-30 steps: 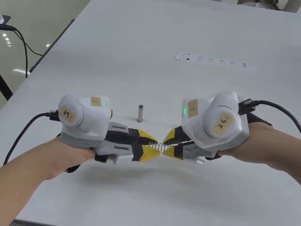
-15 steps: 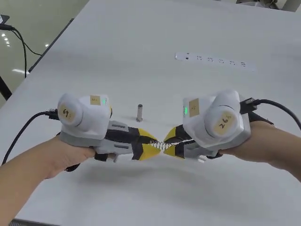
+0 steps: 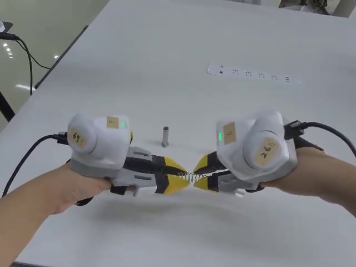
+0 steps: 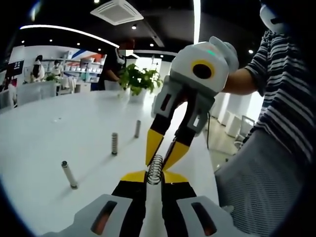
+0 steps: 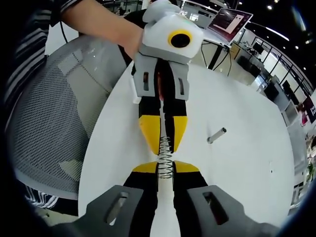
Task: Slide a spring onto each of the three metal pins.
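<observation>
Pin [image 3: 165, 136] stands on table [image 3: 167, 44] — behind the spring [image 3: 191, 177].

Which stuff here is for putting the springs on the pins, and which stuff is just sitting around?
For the job:
spring
left gripper and right gripper, both holding it
metal pins

Just lying about:
power strip
potted plant
laptop

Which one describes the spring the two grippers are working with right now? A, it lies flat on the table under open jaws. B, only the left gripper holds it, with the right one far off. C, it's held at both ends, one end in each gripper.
C: the spring spans the gap between the left gripper and the right gripper, each closed on one end, above the table.
</observation>
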Tool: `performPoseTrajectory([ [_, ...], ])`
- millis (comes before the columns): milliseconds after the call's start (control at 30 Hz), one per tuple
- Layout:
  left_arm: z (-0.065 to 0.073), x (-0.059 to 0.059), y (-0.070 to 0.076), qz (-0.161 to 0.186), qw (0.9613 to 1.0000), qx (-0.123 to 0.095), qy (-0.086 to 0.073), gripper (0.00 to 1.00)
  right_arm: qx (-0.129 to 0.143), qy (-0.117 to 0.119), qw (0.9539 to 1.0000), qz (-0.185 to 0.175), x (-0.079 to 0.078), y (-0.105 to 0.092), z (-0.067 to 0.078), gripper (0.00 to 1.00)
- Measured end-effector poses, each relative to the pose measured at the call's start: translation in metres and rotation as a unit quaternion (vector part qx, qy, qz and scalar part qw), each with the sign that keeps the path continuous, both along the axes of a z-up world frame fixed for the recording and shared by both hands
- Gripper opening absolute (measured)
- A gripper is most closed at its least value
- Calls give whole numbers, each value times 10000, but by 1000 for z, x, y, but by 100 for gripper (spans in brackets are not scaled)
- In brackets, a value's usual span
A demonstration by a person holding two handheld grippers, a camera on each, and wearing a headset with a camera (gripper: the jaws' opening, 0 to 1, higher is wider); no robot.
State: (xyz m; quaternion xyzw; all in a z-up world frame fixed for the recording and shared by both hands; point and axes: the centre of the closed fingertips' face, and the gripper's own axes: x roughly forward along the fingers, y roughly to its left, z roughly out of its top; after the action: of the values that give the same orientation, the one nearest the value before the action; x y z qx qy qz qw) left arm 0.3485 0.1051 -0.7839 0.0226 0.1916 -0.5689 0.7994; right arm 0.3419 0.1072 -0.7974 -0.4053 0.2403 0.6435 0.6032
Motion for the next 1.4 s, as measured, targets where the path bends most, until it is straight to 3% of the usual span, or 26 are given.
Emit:
performPoseTrajectory([
  [333, 5, -1, 1, -108, 9999, -26, -52, 2, 200, 142, 9995, -179, 2, -1, 4, 9],
  [467, 5, -2, 1, -170, 9998, -20, -33, 2, 195, 178, 9994, -240, 1, -8, 0, 17],
  [1000, -1, -11, -3, -476, 9988, 45, 59, 2, 252, 284, 9990, -229, -8, -15, -7, 8],
  [1400, -3, -12, -1, -445, 9989, 127, 66, 2, 415, 210, 9989, -77, -9, -14, 2, 7],
])
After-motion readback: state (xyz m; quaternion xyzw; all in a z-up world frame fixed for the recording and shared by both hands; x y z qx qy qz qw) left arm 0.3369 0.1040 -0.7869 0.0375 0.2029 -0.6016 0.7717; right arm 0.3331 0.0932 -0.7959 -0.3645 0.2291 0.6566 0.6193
